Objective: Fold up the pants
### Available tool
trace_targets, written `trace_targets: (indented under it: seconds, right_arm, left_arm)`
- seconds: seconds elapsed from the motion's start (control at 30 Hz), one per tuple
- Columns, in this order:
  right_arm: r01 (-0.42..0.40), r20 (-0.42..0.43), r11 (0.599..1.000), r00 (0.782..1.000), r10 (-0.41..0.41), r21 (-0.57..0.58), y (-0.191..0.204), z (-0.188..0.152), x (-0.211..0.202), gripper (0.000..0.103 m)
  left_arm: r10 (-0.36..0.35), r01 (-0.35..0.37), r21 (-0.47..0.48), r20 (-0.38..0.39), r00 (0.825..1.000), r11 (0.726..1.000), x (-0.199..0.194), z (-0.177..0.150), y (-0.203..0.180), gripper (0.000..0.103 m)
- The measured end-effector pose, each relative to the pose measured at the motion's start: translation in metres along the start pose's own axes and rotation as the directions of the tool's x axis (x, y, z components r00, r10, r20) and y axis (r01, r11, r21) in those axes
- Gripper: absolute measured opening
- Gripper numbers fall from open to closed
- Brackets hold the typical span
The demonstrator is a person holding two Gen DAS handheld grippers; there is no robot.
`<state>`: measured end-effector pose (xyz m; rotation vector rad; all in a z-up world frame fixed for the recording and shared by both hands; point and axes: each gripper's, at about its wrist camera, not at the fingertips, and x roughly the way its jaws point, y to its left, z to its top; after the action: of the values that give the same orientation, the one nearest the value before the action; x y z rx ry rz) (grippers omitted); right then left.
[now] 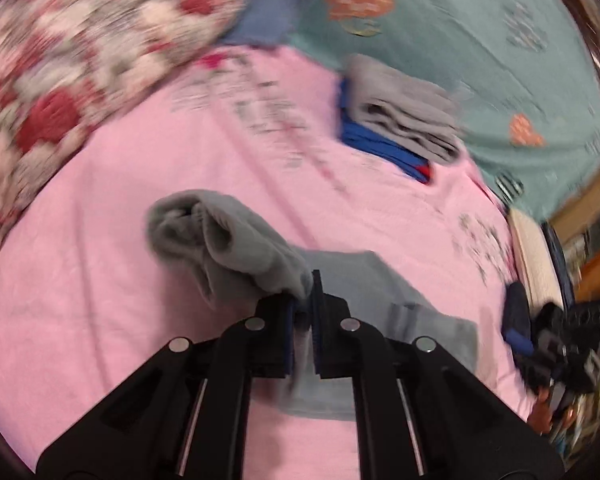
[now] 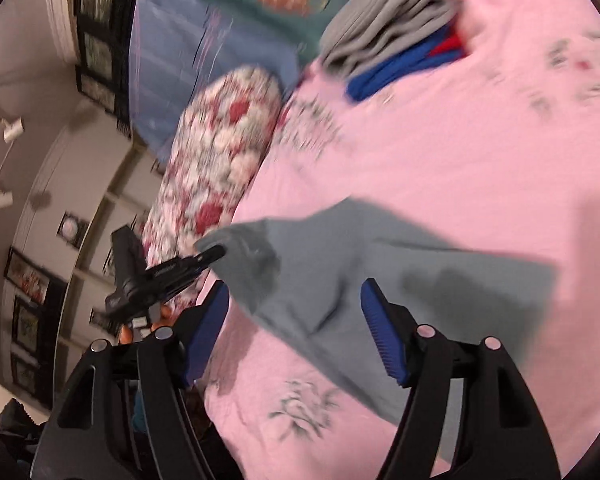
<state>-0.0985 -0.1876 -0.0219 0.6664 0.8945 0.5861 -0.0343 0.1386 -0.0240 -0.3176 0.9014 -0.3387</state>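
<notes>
Our left gripper (image 1: 305, 294) pinches a raised fold of the grey pants (image 1: 236, 240), which lie on the pink bedsheet (image 1: 120, 208). Our right gripper (image 2: 294, 304), fingers spread wide, hangs above the same cloth without touching it. At two o'clock in the left wrist view we see stacked folded clothes (image 1: 400, 116); at ten o'clock, a floral pillow (image 1: 80, 60).

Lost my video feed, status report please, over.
Left gripper shut on grey pants, lifting one end. Right gripper open above them. Folded clothes stack sits apart.
</notes>
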Motion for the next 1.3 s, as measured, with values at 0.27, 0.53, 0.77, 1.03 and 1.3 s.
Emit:
trace_targets:
  seconds: [0.27, 0.53, 0.77, 1.03, 1.3]
  right_arm:
    - [0.047, 0.149, 0.978, 0.986, -0.079, 0.204, -0.081, -0.040, -0.093, 0.069]
    - [0.008, 0.143, 0.969, 0.989, -0.045, 0.245, -0.100, -0.057, -0.089, 0.069]
    - [-0.022, 0.112, 0.971, 0.994, -0.005, 0.236, -0.104, -0.060, -0.079, 0.069]
    - [-0.028, 0.146, 0.966, 0.989, -0.010, 0.256, -0.103, -0.054, -0.089, 0.069]
    - [-0.158, 0.116, 0.984, 0.982, 0.149, 0.078, -0.027, -0.017, -0.064, 0.077]
  left_arm:
    - [-0.160, 0.220, 0.397, -0.181, 0.971, 0.891, 0.045, -0.056, -0.155, 0.007]
    - [-0.075, 0.242, 0.518, -0.322, 0.944, 0.821, 0.089, -0.116, -0.202, 0.007]
    - [-0.149, 0.295, 0.544, -0.296, 0.943, 0.786, 0.073, -0.115, -0.224, 0.007]
    - [-0.121, 0.348, 0.539, -0.411, 0.903, 0.767, 0.088, -0.134, -0.215, 0.045]
    - [-0.172, 0.274, 0.489, -0.244, 0.954, 0.828, 0.028, -0.099, -0.159, 0.065]
